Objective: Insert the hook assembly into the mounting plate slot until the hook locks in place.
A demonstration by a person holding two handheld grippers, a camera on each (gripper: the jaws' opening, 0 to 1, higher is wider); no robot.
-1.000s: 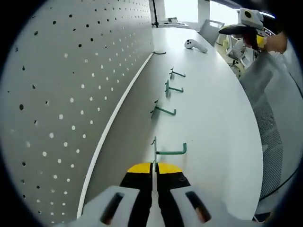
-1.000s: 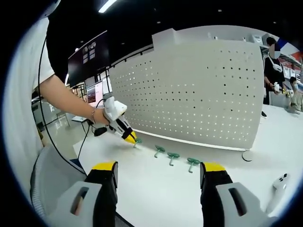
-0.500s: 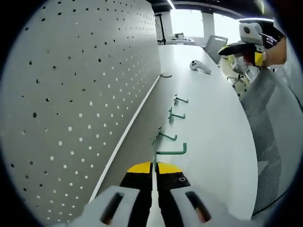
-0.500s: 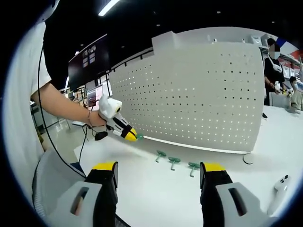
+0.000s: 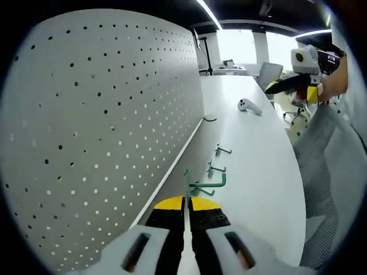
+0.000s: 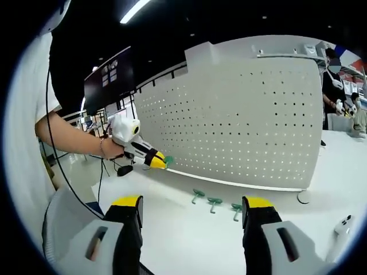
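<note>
A green wire hook (image 5: 209, 184) sticks out sideways from my left gripper (image 5: 186, 201), whose yellow-tipped jaws are shut on its stem. It hangs above the table, close to the white pegboard (image 5: 97, 143). From the right gripper view, the left gripper (image 6: 153, 161) holds the green hook (image 6: 168, 162) just in front of the lower left part of the pegboard (image 6: 246, 120). My right gripper (image 6: 193, 201) is open with nothing between its jaws, well back from the board. It also appears far off as the right gripper (image 5: 298, 86), held by a hand.
Three spare green hooks (image 6: 215, 201) lie on the white table (image 6: 189, 235) below the pegboard, seen too as hooks (image 5: 221, 151) along its base. A white controller (image 5: 250, 106) lies further along the table. People stand at the far right.
My left gripper has lifted the green hook off the table and carried it up beside the pegboard. The right gripper stays open and has barely moved.
</note>
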